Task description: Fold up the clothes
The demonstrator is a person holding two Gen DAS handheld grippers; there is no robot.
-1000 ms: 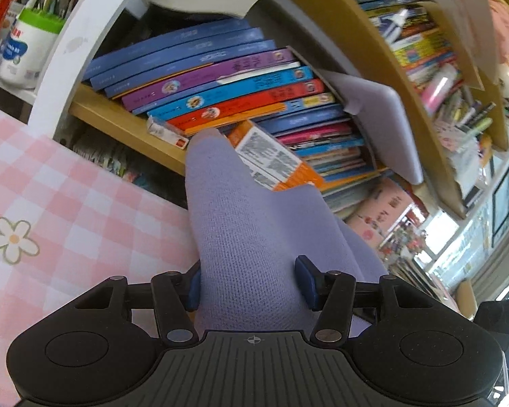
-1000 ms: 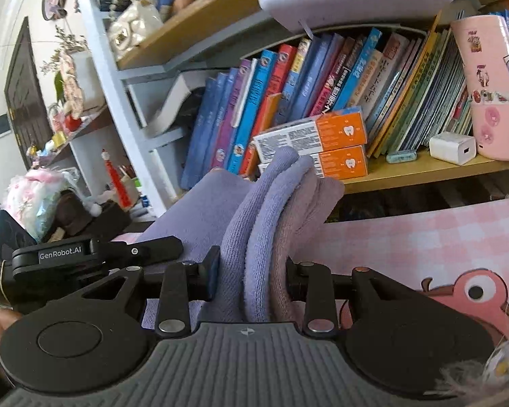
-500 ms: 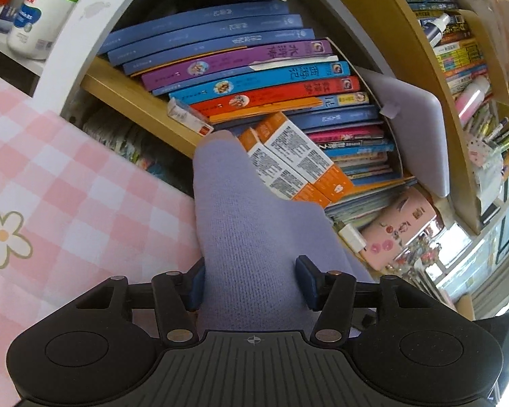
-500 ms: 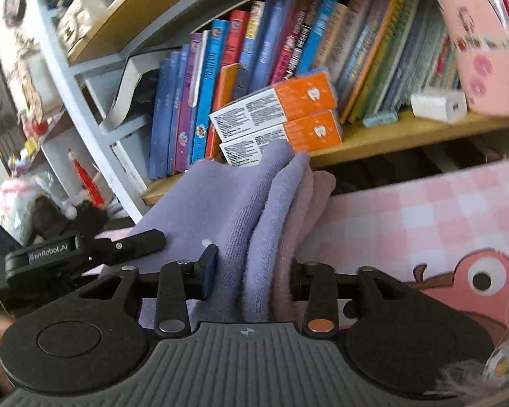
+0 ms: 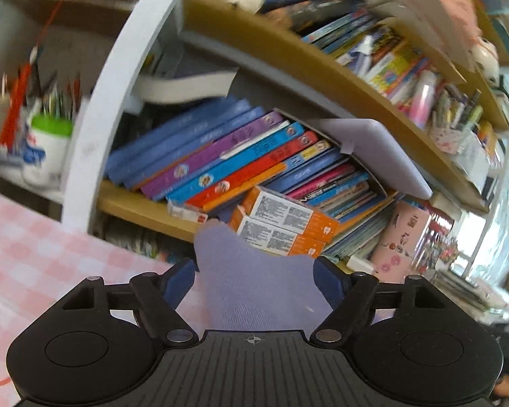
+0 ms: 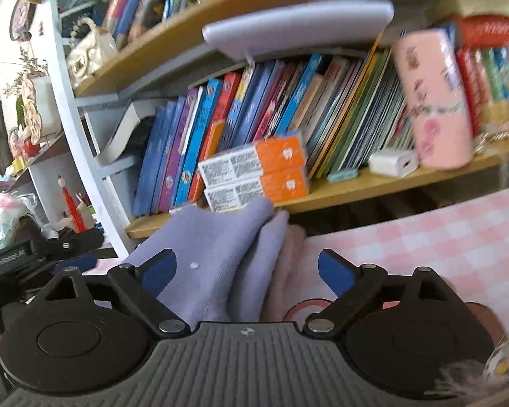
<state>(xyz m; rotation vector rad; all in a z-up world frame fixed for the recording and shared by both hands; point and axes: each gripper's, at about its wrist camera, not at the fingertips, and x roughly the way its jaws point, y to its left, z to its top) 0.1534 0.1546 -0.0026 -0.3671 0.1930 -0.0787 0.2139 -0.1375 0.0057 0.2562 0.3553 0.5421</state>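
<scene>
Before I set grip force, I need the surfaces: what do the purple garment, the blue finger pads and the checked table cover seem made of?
Purple garment: soft matte knit, likely fleece or wool blend; fuzzy nap, rounded folds. Blue finger pads: smooth, dull, probably rubber or soft plastic, though the look leaves it open. Pink checked table cover: flat, printed, faint sheen; cloth or vinyl, cannot tell.

The left gripper has its jaws spread wide, the blue pads standing clear on either side of the lavender garment between them — not pinching it. The right gripper is likewise parted, one blue pad lying against the cloth on the left, the other well apart from it on the right. In the right wrist view the left gripper shows at the left edge — dark, level, reaching inward.
</scene>
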